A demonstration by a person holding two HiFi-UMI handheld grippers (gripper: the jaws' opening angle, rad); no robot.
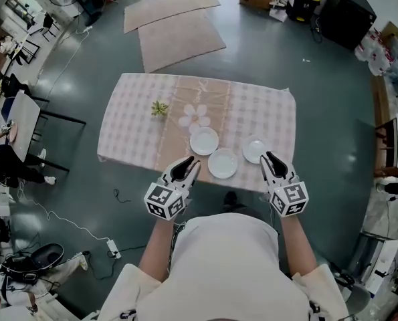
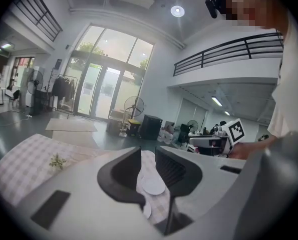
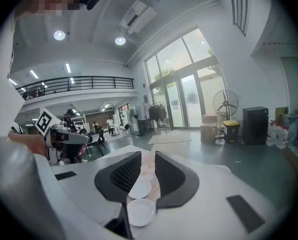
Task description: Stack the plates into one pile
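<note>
Head view: three plates point(image 1: 223, 163) sit apart near the front edge of table point(image 1: 132, 132). My left gripper point(image 1: 188, 168) and right gripper point(image 1: 270, 160) hover just short of them, jaws part-open, empty. Best bet: come in low, pinch one rim, lift level, centre on neighbour.

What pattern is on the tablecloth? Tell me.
The tablecloth is pink-and-white checked, with a beige strip down the middle; clearest in the head view.
</note>
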